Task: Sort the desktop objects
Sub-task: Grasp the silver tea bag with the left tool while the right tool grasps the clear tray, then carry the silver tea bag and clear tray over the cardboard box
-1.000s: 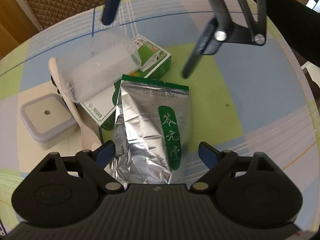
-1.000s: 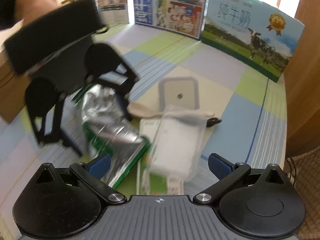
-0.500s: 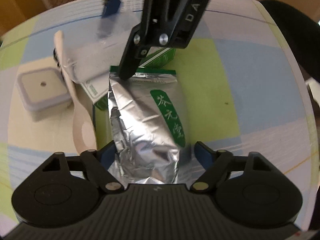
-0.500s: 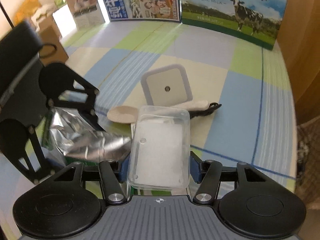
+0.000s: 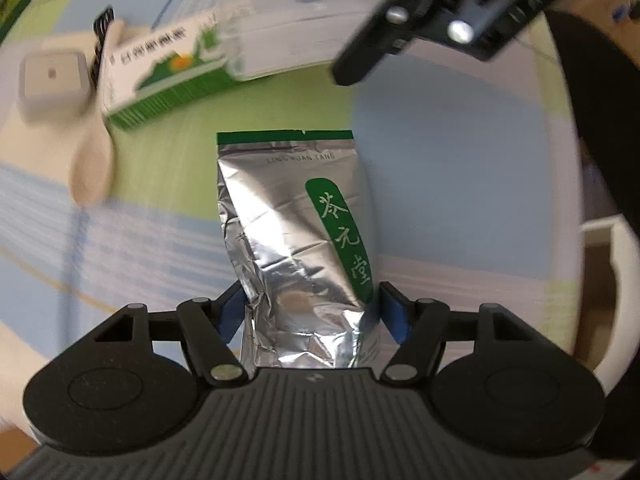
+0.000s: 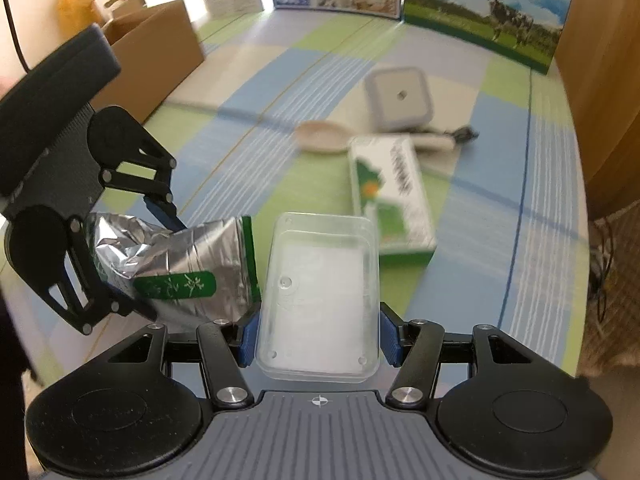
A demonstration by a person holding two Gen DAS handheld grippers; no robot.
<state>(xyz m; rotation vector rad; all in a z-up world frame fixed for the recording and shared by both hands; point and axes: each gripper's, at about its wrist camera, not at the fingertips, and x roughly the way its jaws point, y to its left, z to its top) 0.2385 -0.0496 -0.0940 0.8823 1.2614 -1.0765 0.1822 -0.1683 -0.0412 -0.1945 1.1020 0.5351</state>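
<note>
A silver foil tea pouch with a green label stands between the fingers of my left gripper. Its jaws are closing and both blue pads meet the pouch's crumpled sides. In the right wrist view the pouch hangs clear of the tablecloth in the left gripper. My right gripper is shut on a clear plastic box, one pad on each long side. From the left wrist view, the right gripper and the blurred clear box sit at the top.
A green-and-white carton lies flat on the checked cloth. Beyond it are a wooden spoon and a square grey-lidded container. A cardboard box stands at the left, and printed milk boards line the far edge.
Both grippers closed, left on the pouch and right on the clear box. Both items came off the carton, which now lies uncovered. The pouch has moved away from the pile.
</note>
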